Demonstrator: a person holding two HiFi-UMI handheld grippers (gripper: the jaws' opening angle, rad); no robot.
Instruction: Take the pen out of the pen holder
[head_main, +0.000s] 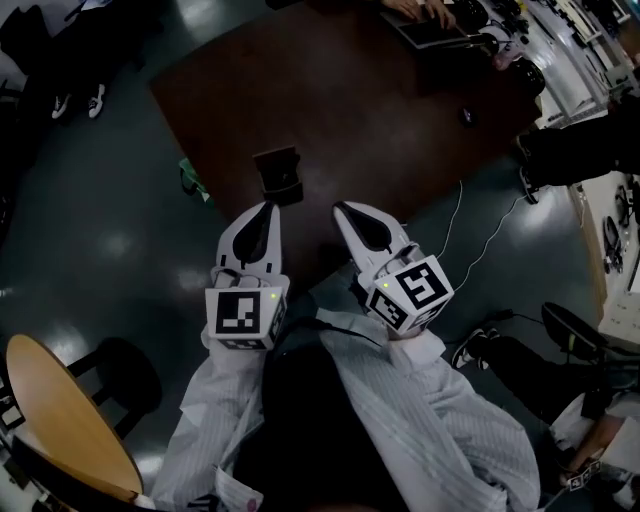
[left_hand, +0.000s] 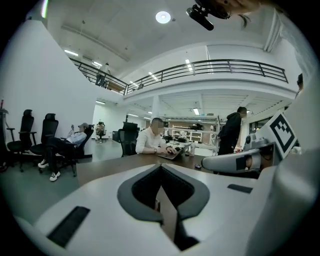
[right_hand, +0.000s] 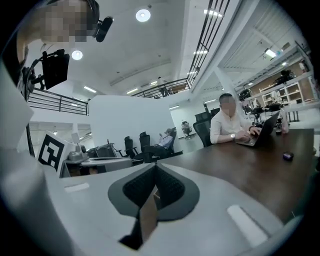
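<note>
A small black pen holder (head_main: 278, 172) stands near the near edge of the dark brown table (head_main: 380, 130). I cannot make out a pen in it. My left gripper (head_main: 268, 207) is shut and empty, its tip just short of the holder on the near side. My right gripper (head_main: 340, 208) is also shut and empty, beside the left one and a little to the right of the holder. In the left gripper view the jaws (left_hand: 160, 166) meet with nothing between them, and the same holds in the right gripper view (right_hand: 155, 167). The jaws hide the holder in both gripper views.
A person works at a laptop (head_main: 430, 28) at the table's far end. A small dark object (head_main: 467, 115) lies on the table near them. A round wooden seat (head_main: 60, 420) is at lower left. Cables (head_main: 480, 255) and seated people's legs are on the floor at right.
</note>
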